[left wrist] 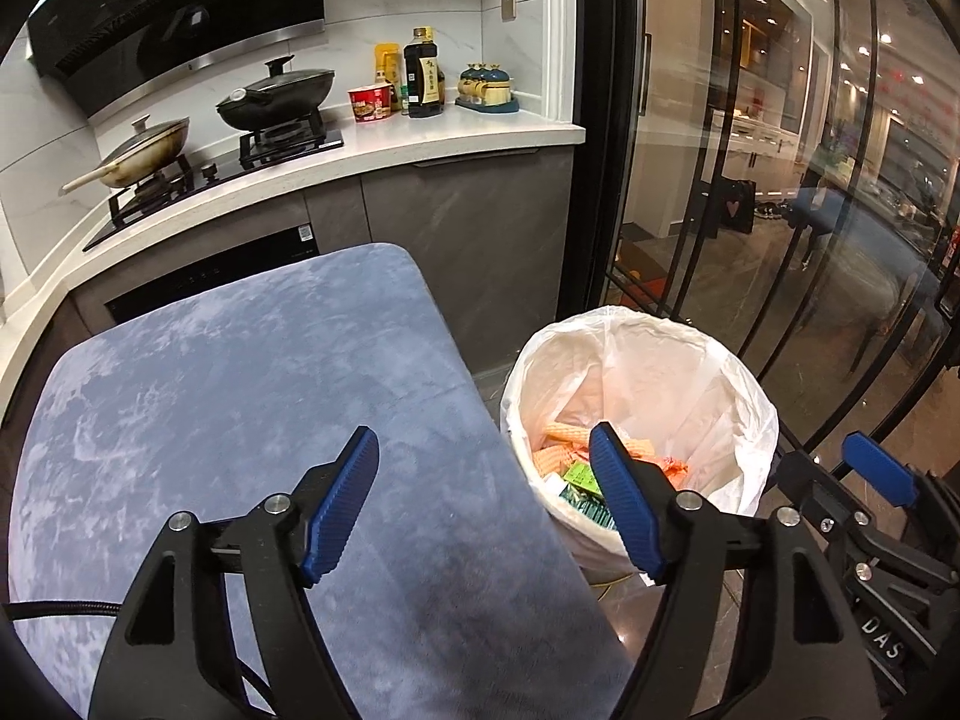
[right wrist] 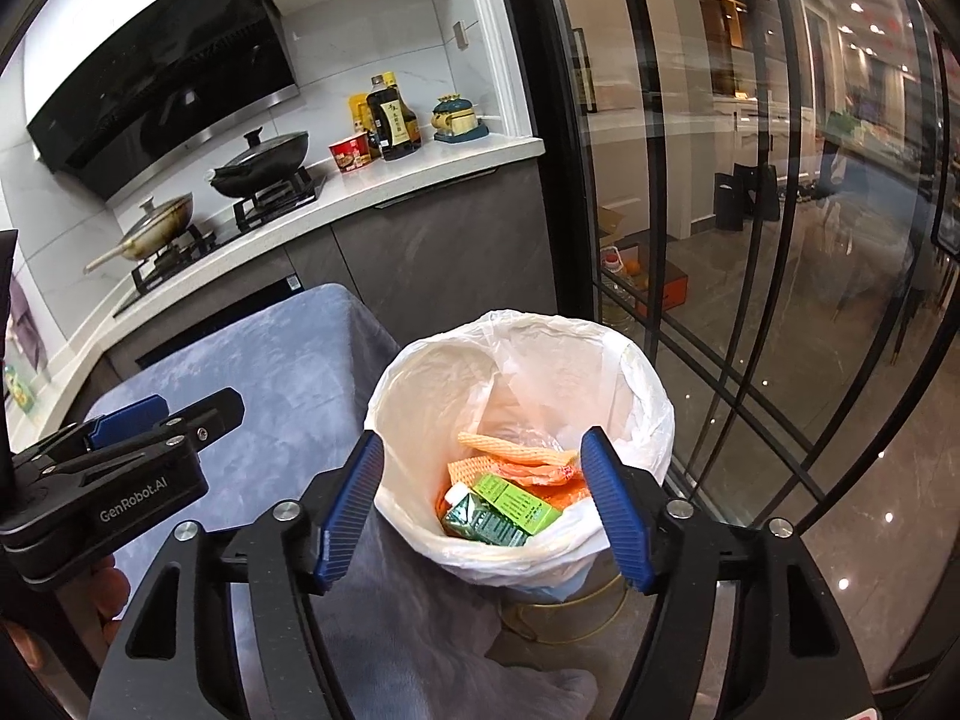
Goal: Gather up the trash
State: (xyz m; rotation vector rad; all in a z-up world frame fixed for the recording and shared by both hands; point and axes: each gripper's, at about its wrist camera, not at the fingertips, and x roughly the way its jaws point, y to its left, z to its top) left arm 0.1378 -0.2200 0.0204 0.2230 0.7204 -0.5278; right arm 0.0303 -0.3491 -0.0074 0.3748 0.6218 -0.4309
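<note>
A trash bin lined with a white plastic bag (left wrist: 720,384) (right wrist: 420,384) stands on the floor beside a blue velvet-covered table (left wrist: 240,372) (right wrist: 288,348). Inside lie green cartons (right wrist: 507,507) (left wrist: 579,477) and orange foam wrappers (right wrist: 516,456) (left wrist: 564,435). My left gripper (left wrist: 483,450) is open and empty, over the table's right edge next to the bin. My right gripper (right wrist: 483,450) is open and empty, directly above the bin's mouth. Each gripper shows in the other's view: the right one in the left wrist view (left wrist: 870,480), the left one in the right wrist view (right wrist: 120,468).
A kitchen counter (left wrist: 456,132) at the back holds a stove with two lidded pans (left wrist: 276,93), a red noodle cup (left wrist: 371,103), sauce bottles (left wrist: 423,75) and a condiment set. A glass partition with black frames (left wrist: 750,180) runs along the right, close behind the bin.
</note>
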